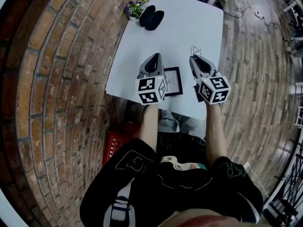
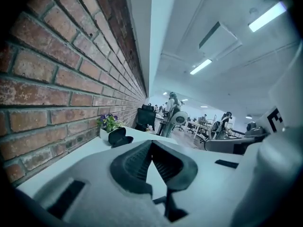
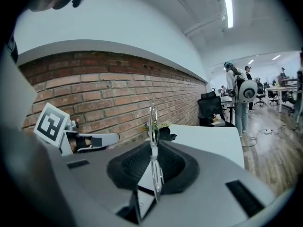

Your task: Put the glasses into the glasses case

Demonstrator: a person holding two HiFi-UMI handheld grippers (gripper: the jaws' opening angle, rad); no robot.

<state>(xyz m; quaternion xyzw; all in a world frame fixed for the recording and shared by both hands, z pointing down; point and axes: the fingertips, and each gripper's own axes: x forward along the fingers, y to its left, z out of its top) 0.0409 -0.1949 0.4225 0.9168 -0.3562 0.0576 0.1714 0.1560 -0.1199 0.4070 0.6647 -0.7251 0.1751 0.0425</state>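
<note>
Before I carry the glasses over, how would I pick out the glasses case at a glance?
Follow the white table along the brick wall to its far corner. The glasses case lies open there, right beside a small potted plant. It is the only black, rounded shell on the table; the picture frame at the near edge is flat and square.

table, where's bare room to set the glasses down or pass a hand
Bare: the table middle, between the glasses case and the picture frame, and its right side. Crowded: the far left corner, case beside potted plant, and the near edge, with the frame between the left hand-held gripper and right hand-held gripper.
</note>
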